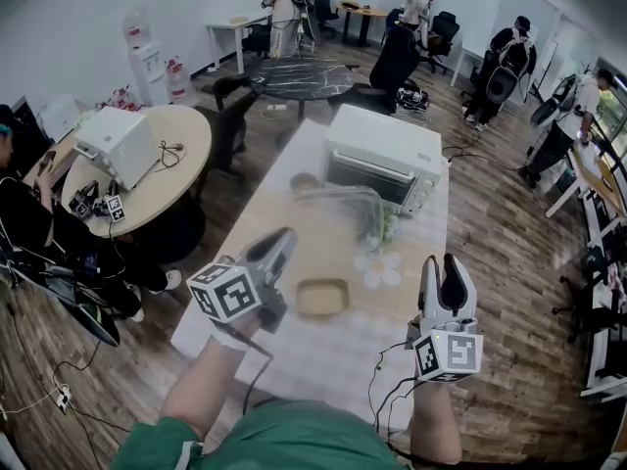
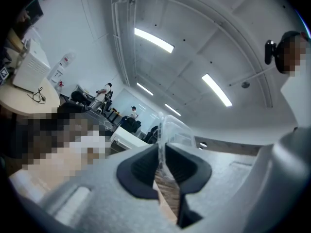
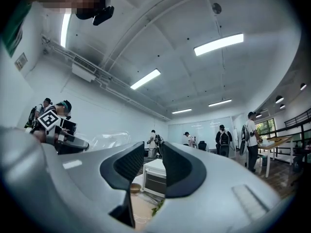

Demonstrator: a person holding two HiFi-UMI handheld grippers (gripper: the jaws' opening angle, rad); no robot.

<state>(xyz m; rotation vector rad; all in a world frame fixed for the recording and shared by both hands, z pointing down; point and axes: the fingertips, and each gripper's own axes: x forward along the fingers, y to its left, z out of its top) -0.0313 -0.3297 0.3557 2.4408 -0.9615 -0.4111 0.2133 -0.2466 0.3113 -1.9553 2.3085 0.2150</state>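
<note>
At the near end of the cloth-covered table [image 1: 294, 360], toward 7 o'clock in the head view, the left gripper [image 1: 279, 245] is clenched on the thin edge of a clear plastic container [image 1: 345, 204]. The left gripper view [image 2: 162, 152] shows its dark pads pressed together with the transparent rim pinched between them. The container rises beyond the jaws toward 12 o'clock [image 2: 171, 129]. From the head view the container is lifted off the cloth and stretches from the gripper toward 1 o'clock. Its far end hangs just in front of the white toaster oven [image 1: 384, 160].

Just beside the left gripper, at its 4 o'clock, a tan square dish [image 1: 322, 298] lies flat on the cloth, apart from both grippers. A small bowl [image 1: 304, 181] sits near the oven's left front corner, and green leaves [image 1: 388, 227] show at the container's far right end.

Toward 5 o'clock in the head view, the right gripper [image 1: 446, 267] is held upright with its jaws a little apart and nothing between them. In its own view [image 3: 153, 161] the gap frames the oven [image 3: 156, 176], the bowl [image 3: 134, 187] and the leaves [image 3: 158, 207]. The container [image 3: 109, 141] shows off at 9 o'clock.
</note>
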